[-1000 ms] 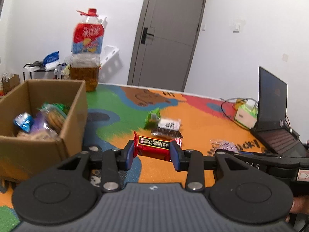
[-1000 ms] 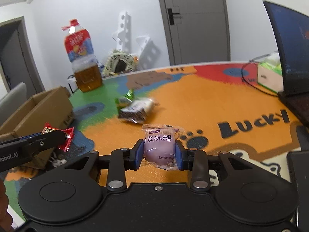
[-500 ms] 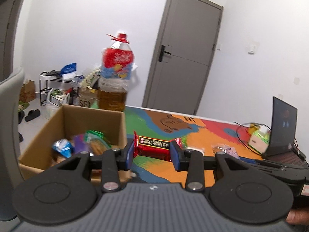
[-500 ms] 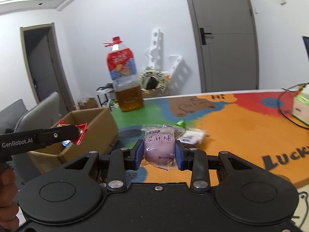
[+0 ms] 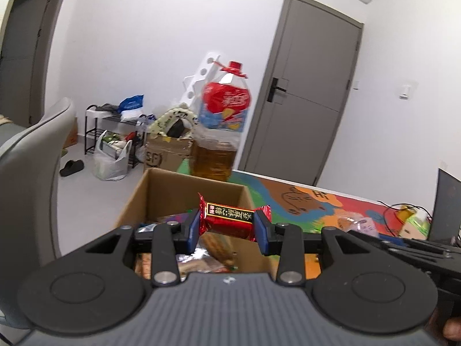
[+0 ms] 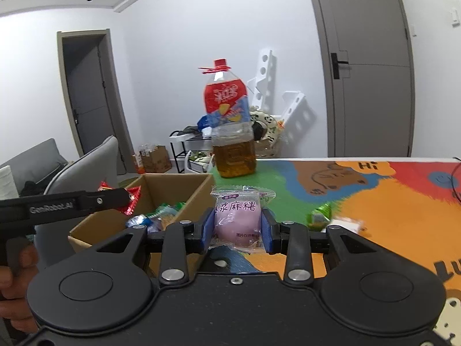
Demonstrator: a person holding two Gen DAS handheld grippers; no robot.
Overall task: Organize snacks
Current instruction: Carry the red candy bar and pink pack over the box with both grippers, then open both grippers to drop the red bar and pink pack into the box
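Observation:
My left gripper (image 5: pixel 227 227) is shut on a red snack bar (image 5: pixel 230 220) with a black label, and it hangs over the open cardboard box (image 5: pixel 161 184), which holds several wrapped snacks. In the right wrist view my right gripper (image 6: pixel 237 230) is shut on a purple mochi packet (image 6: pixel 237 219), just right of the cardboard box (image 6: pixel 184 190). The left gripper (image 6: pixel 126 200) shows there too, above the box with the red snack bar (image 6: pixel 132 199). A green packet (image 6: pixel 318 216) and a blurred white packet (image 6: pixel 350 225) lie on the colourful table mat (image 6: pixel 374 199).
A large bottle of amber liquid (image 5: pixel 219 144) stands on the table behind the box. A grey chair (image 5: pixel 26 173) is left of the box. A laptop (image 5: pixel 448 204) and a green tissue box (image 5: pixel 415 222) sit at the right. Clutter lies on the floor beyond.
Both grippers have swung left and risen from the middle of the table toward the box, each keeping its snack. The left one now hangs over the box's opening.

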